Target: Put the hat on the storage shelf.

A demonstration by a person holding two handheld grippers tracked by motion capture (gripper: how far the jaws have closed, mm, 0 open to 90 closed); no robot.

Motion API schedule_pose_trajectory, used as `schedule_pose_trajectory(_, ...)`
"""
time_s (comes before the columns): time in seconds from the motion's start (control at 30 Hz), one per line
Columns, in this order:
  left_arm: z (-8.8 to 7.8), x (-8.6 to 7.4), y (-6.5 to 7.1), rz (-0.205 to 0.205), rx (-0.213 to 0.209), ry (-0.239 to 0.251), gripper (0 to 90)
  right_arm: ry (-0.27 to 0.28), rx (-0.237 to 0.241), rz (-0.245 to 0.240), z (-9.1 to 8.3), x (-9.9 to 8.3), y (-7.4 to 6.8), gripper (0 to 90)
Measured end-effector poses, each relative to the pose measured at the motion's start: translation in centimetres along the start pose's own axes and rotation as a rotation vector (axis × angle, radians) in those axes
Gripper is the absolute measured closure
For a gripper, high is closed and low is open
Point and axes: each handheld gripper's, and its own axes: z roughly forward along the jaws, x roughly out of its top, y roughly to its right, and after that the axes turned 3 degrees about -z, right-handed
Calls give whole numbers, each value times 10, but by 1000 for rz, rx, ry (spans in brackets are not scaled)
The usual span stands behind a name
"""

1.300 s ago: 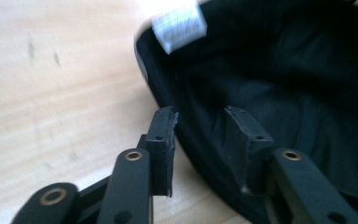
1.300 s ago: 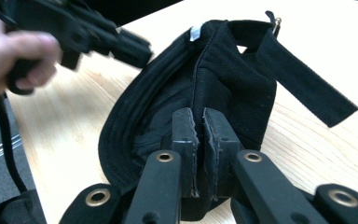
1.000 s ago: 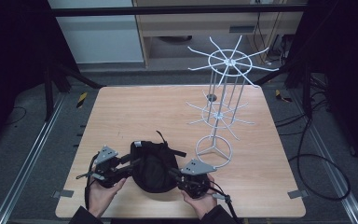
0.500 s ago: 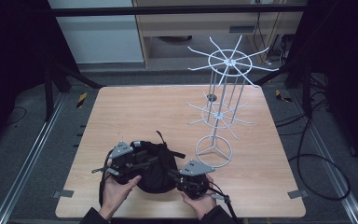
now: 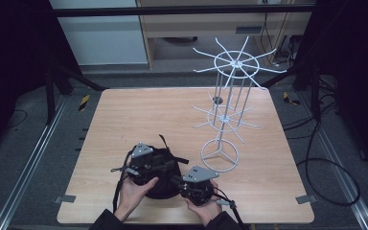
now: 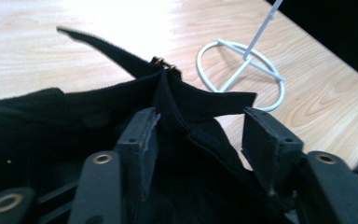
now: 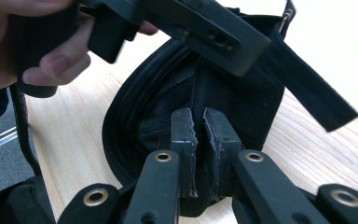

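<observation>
So far I've only got a hold on the black cap (image 5: 158, 173), which sits at the near edge of the bench (image 5: 124, 120): my right gripper (image 7: 199, 122) has its jaws pinched together on a fold of the cap's fabric, while my left gripper (image 6: 200, 135) has its jaws apart around the cap's strap area, not closed on anything yet. The white wire rack (image 5: 227, 120) on the right has nothing hanging on it, so I'd guess basically the whole job is left. Compared to a second ago, my left gripper has moved right, from the cap's left edge onto the top of it.
</observation>
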Motion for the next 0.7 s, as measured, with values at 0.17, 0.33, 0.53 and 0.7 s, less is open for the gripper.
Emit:
schedule_pose_trajectory(0.17, 0, 0, -2, -36, -6, -7, 614, -6, 6, -5, 1, -1, 0, 828)
schedule_pose_trajectory(0.33, -1, -1, 0, -46, -20, -12, 718, -12, 20, -2, 1, 0, -1, 806)
schedule_pose_trajectory(0.53, -8, -1, 3, -37, -34, 31, 772, 11, 70, 22, -3, 2, 1, 689)
schedule_pose_trajectory(0.7, -23, 4, 4, -44, -52, 87, 779, 82, 103, 53, -20, 11, 3, 609)
